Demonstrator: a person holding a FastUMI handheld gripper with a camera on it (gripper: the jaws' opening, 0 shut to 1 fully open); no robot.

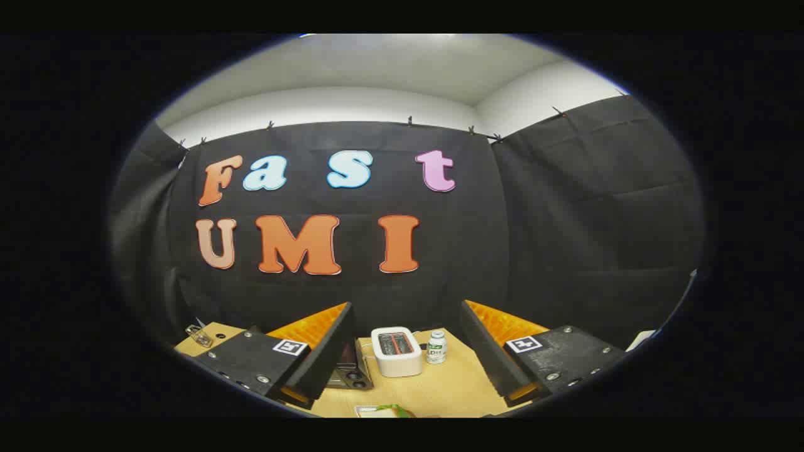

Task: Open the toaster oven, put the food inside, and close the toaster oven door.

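We're holding the hand-held gripper [405, 351] high and well back from the counter [452, 386], fingers spread wide with nothing between them, so we read this as the start: nothing grasped, no contact with anything. Ahead, between the fingers, sits a white toaster [396, 351] with slots on top, and just beside it on its right a small white bottle [436, 347] with a green label. A dark appliance [349, 370] sits partly behind the left finger, touching or nearly touching the toaster; likely the toaster oven, but too little of it is visible to be sure, and we can't tell whether its door is open or shut. Close in front of the fingers, a pale item with something green on it [384, 411] lies on the counter, possibly the food, cut off so we can't confirm. A small clear object [199, 336] lies off beyond the left finger. The wide spread makes sense for reaching a door handle next. The first move calls for dropping down and swinging left toward the dark appliance.
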